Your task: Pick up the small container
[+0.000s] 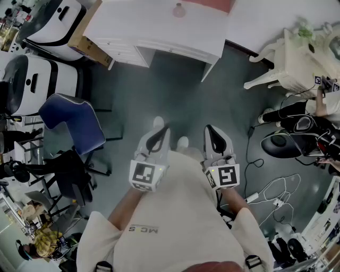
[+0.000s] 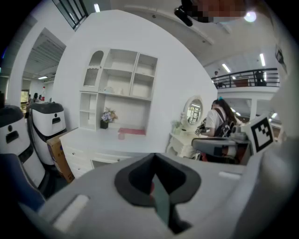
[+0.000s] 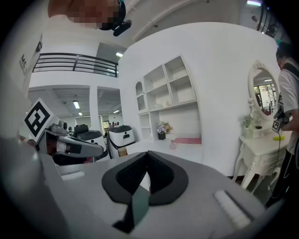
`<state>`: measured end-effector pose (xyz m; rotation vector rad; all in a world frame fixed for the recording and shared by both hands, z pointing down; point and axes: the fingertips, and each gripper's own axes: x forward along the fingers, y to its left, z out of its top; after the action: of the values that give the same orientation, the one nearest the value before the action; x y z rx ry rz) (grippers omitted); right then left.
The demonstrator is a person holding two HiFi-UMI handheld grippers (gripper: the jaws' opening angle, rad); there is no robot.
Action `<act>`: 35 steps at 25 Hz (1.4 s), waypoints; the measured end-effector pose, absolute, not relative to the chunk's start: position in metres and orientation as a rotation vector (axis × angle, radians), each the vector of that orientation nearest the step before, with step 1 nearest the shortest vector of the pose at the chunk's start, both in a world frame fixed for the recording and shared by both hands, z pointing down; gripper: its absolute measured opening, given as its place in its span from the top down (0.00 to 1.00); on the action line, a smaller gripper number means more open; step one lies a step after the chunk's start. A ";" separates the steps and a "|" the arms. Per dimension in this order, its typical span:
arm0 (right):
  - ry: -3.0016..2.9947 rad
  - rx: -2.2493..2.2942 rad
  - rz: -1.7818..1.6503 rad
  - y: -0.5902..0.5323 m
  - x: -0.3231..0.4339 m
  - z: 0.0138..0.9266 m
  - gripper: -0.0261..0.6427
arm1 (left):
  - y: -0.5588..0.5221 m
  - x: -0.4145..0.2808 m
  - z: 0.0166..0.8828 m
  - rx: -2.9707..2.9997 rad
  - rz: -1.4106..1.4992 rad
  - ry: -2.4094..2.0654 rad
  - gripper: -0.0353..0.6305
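Note:
The small pink container (image 1: pixel 179 9) stands on the white desk (image 1: pixel 159 26) at the far side of the floor, well ahead of both grippers. It also shows in the left gripper view as a small pink container (image 2: pixel 121 135) and in the right gripper view as a small pink container (image 3: pixel 173 145), beside a pink mat (image 3: pixel 189 140). My left gripper (image 1: pixel 158 137) and right gripper (image 1: pixel 213 136) are held side by side at waist height over the grey floor, far short of the desk. The left gripper (image 2: pixel 153 158) is shut on nothing. So is the right gripper (image 3: pixel 147 155).
A blue chair (image 1: pixel 71 125) and white machines (image 1: pixel 37 79) stand at the left, with a cardboard box (image 1: pixel 87 45) by the desk. A white vanity table (image 1: pixel 297 58), a person (image 1: pixel 303 114) and floor cables (image 1: pixel 276 194) are at the right. White shelves (image 2: pixel 119 88) rise behind the desk.

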<state>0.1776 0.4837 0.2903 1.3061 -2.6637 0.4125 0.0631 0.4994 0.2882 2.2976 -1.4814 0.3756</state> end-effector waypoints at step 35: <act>-2.613 1.409 0.319 0.418 -0.039 0.274 0.96 | 0.433 -0.152 0.271 2.396 0.204 -1.403 0.95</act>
<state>-0.0386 0.4184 0.2742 1.4093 -2.6131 0.3194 -0.1520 0.4333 0.2709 2.3956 -1.4025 0.2045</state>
